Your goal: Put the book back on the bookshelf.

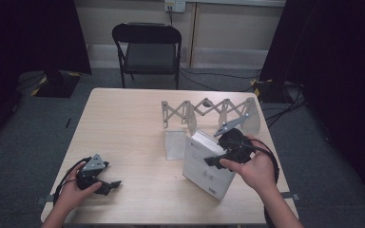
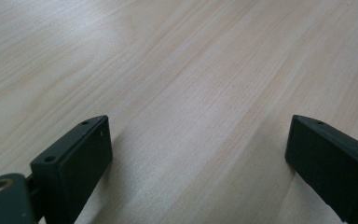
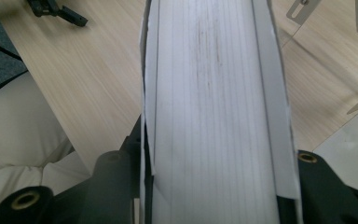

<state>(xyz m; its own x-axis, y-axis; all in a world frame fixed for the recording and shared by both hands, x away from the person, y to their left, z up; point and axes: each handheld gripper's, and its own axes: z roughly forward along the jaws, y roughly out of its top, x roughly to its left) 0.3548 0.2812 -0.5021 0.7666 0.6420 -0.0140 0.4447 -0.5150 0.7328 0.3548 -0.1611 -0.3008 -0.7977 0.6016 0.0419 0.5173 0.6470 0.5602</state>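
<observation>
your right gripper point(image 1: 228, 154) squeezes the white book point(image 1: 208, 166) across its thick side, so its jaws are part way shut with the pages pressed between them. the book stands tilted on the right part of the table point(image 1: 123, 123), just in front of the folding rack point(image 1: 209, 111), likely so you can slide it into a slot. a see-through divider point(image 1: 175, 145) sits beside it. your left gripper point(image 1: 97, 178) rests low near the front left edge, jaws wide apart and holding nothing, out of the way.
</observation>
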